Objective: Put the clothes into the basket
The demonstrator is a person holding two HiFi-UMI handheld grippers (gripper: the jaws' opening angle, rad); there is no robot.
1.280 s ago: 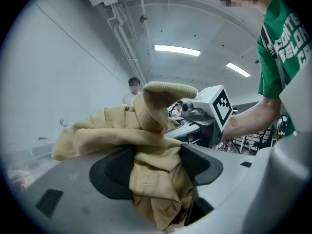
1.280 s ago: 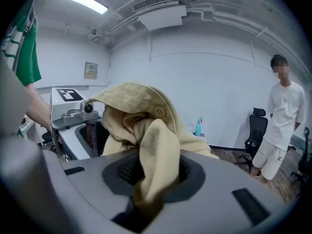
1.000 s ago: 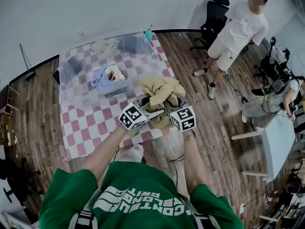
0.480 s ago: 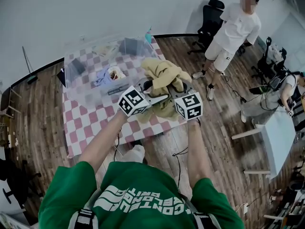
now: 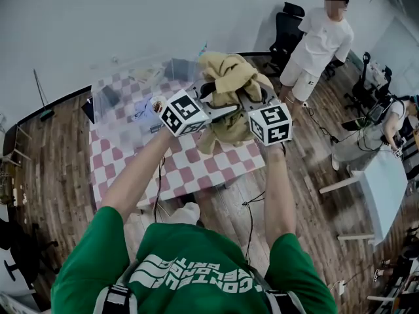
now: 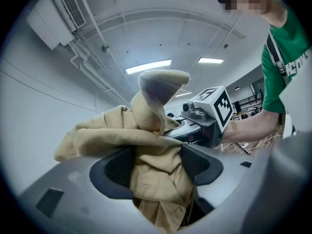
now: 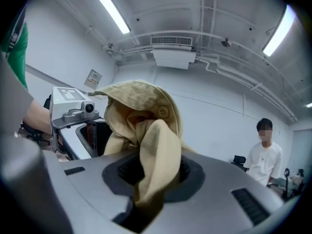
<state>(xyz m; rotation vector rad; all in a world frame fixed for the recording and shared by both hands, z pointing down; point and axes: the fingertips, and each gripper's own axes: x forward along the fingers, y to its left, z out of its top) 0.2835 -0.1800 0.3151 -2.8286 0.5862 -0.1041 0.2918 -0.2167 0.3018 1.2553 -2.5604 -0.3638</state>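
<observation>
Both forearms reach out ahead of the green shirt (image 5: 190, 267), roughly parallel, with the two claws held side by side in the air above the table (image 5: 196, 169) and its pink-and-white checked cloth. The left gripper (image 5: 207, 91) lies about level and rolled a little, its cube (image 5: 183, 112) turned up toward the head camera. The right gripper (image 5: 253, 98) tips slightly downward, and its cube (image 5: 270, 123) sits just beside the other. Between them hangs one tan garment (image 5: 226, 77), bunched over both claws and trailing below them. It is clear of the table and not in the basket (image 5: 121, 116), a clear bin on the far part of the table, to the left of the claws in the head view. In the left gripper view the left gripper (image 6: 158, 162) is clamped on a thick fold of the garment (image 6: 146, 130), its dark pads pressed wide against the cloth. In the right gripper view the right gripper (image 7: 156, 172) is pinched narrowly on a thinner strip of the garment (image 7: 141, 106), which shows a round button. Each cube carries black-and-white square markers and no words. The shirt's back has white lettering, upside down in the head view and not readable in full. A small sign (image 7: 92, 77) on the far wall is too small to read.
</observation>
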